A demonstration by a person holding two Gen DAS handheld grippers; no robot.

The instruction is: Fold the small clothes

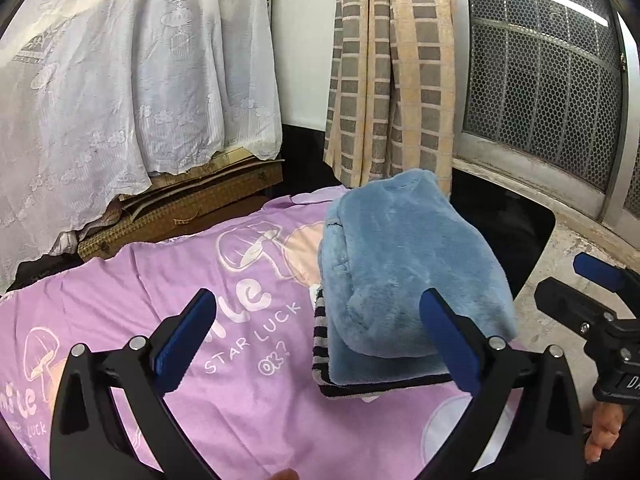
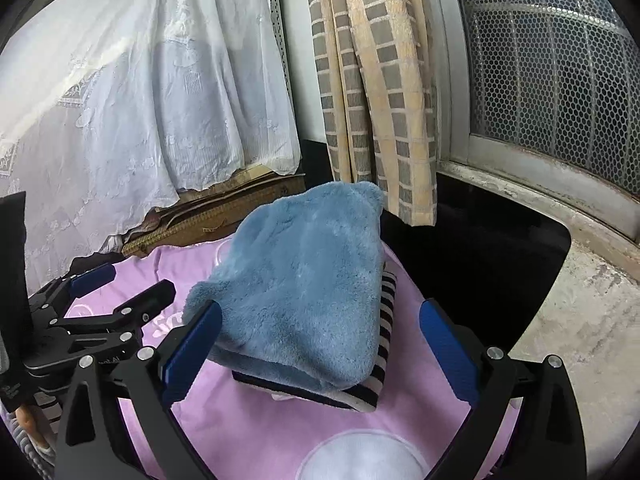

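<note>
- Here, my left gripper (image 1: 320, 332) has its blue-padded fingers (image 1: 186, 330) spread wide apart, holding nothing; its right finger stands in front of the near edge of the folded fluffy blue garment (image 1: 404, 268), though I cannot tell whether it touches.
- My right gripper (image 2: 320, 344) is likewise wide apart and empty-handed, with the fluffy blue garment (image 2: 308, 292) lying between and just beyond its fingers (image 2: 192, 344).
- The blue garment sits folded on top of a black-and-white striped folded cloth (image 1: 322, 344), both resting on a lilac printed sheet (image 1: 224, 392) that covers the surface.
- The left wrist view shows the sheet's white lettering and mushroom drawings, my right gripper (image 1: 600, 292) off to the side over the grey concrete ledge (image 1: 568, 252), and a bit of my right hand (image 1: 604, 432) beneath it.
- The right wrist view shows my left gripper (image 2: 116, 284) open above the sheet (image 2: 248, 432), and the striped cloth's (image 2: 384, 332) far side edge.
- Both views show a white lace curtain (image 1: 120, 80), a beige and grey checked curtain (image 1: 392, 72) and a metal mesh window (image 1: 552, 80) behind.
</note>
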